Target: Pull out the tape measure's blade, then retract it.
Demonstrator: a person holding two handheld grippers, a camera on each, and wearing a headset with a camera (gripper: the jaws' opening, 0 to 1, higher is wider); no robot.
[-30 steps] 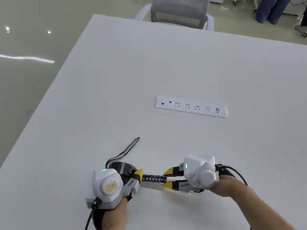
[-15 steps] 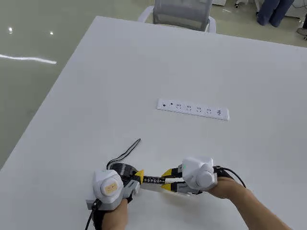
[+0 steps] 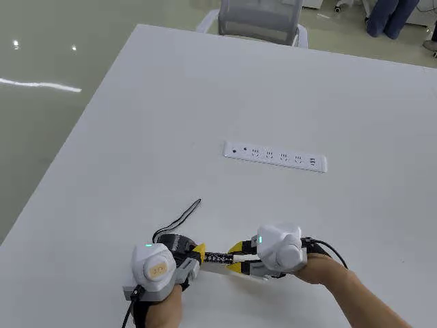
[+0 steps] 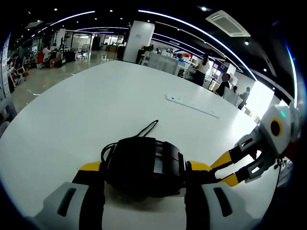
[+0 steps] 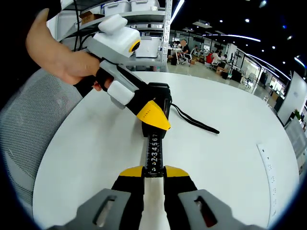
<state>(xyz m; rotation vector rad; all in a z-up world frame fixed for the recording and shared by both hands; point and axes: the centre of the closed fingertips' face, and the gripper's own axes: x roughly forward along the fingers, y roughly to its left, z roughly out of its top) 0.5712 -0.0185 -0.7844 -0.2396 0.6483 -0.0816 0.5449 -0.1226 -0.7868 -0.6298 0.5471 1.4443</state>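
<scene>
Tape measure is sitting clamped in the left gripper. The right gripper, pinching the blade just ahead, is closing in, so the exposed blade is shortening and the retraction is underway.

Bright, even overhead light here, glare spots on the glossy floor, only faint shadows on the white table, and ceiling light strips bowing under fisheye distortion in the gripper views.
</scene>
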